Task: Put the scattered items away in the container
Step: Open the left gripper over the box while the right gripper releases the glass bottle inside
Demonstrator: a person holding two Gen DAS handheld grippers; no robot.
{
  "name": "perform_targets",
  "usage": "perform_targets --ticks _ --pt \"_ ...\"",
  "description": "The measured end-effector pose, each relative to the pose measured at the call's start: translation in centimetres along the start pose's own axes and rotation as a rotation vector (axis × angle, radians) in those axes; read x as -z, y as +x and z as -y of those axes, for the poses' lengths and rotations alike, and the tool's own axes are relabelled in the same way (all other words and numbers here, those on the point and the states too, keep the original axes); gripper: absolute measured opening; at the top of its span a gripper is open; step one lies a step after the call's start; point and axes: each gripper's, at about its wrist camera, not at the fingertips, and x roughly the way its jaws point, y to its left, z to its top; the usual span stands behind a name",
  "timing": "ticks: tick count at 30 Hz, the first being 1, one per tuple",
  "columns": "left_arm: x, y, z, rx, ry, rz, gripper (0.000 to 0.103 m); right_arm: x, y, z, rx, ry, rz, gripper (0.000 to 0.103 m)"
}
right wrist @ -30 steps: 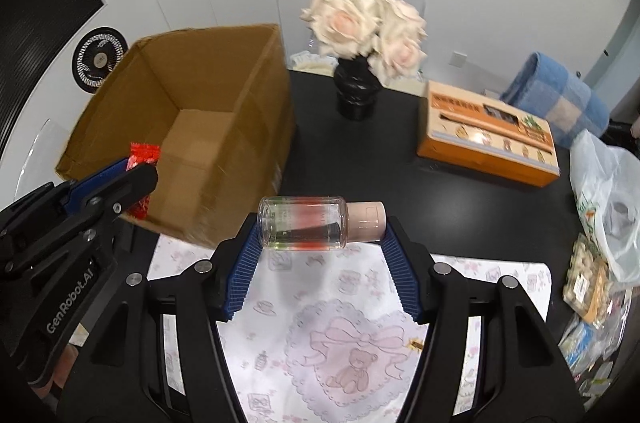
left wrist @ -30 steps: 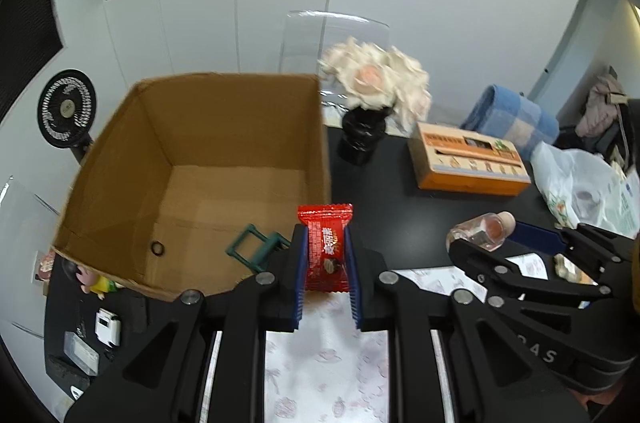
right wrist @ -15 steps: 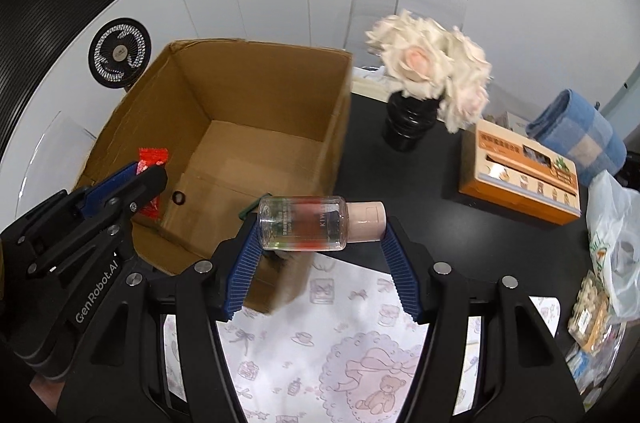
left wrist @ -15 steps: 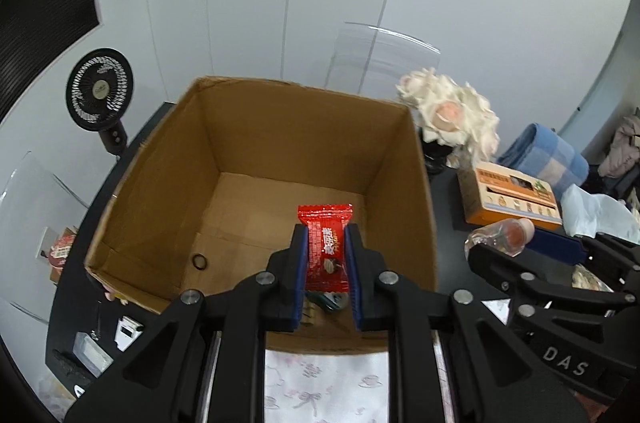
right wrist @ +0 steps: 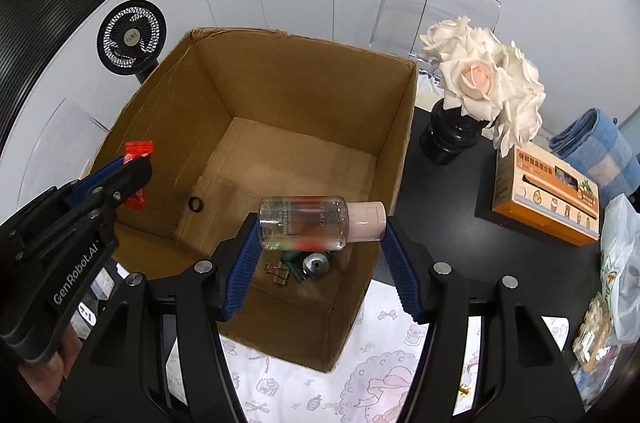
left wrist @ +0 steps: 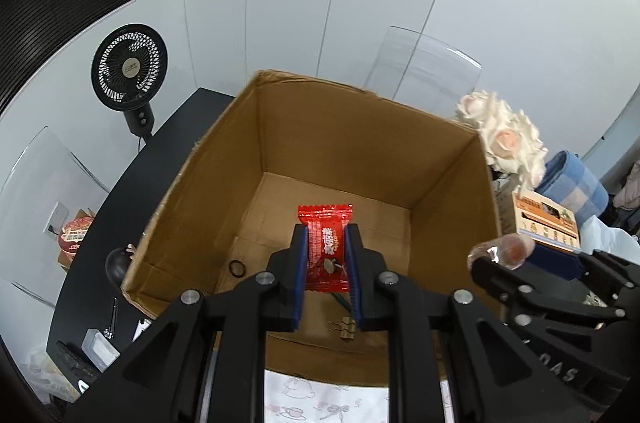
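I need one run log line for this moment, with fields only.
left tool: shut on red candy | right tool: shut on clear bottle | both over cardboard box | nothing released yet

Matt cardboard box point(right wrist: 304, 95), glossy wrapper point(left wrist: 326, 247) (foil-like), clear plastic bottle point(right wrist: 308, 223)

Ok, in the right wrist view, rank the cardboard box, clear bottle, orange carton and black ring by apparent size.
1. cardboard box
2. orange carton and clear bottle: look alike, but the bottle sits nearer the camera, so unsure
3. black ring
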Motion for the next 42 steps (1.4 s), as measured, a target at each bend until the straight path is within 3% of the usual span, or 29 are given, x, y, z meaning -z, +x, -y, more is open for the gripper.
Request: perform_targets --ticks 10,13,33,34,36,39,42 --pt "0.0 0.8 -1.1 -0.035 -0.004 -0.015 0.018 -1.2 2.5 -0.1 -0.032 0.033 -0.064 0.062" --pt "0.1 1.0 -1.1 -0.016 -0.012 -0.028 0.018 -1.1 3.0 -0.4 -0.038 0.023 -0.072 0.062" --pt "0.3 0.8 -1.1 -0.010 -0.004 -0.027 0.019 -0.4 2.4 -2.7 -0.019 -0.043 -0.071 0.063" --pt "0.3 0.8 -1.1 -0.016 -0.002 -0.022 0.022 -0.4 2.3 -2.7 -0.024 -0.041 -0.072 0.063" --pt "0.3 1.0 -1.2 -0.033 -0.008 -0.025 0.046 -0.3 2.3 -2.7 -0.023 -0.041 -0.071 0.063" --pt "0.3 1.3 -2.0 -0.025 -0.041 -0.034 0.062 -0.1 2.3 -2.4 -0.017 -0.033 -0.081 0.068" --pt "0.3 1.0 -2.6 -0.015 -0.063 -0.029 0.069 0.0 2.0 -2.4 0.002 -0.049 -0.060 0.091"
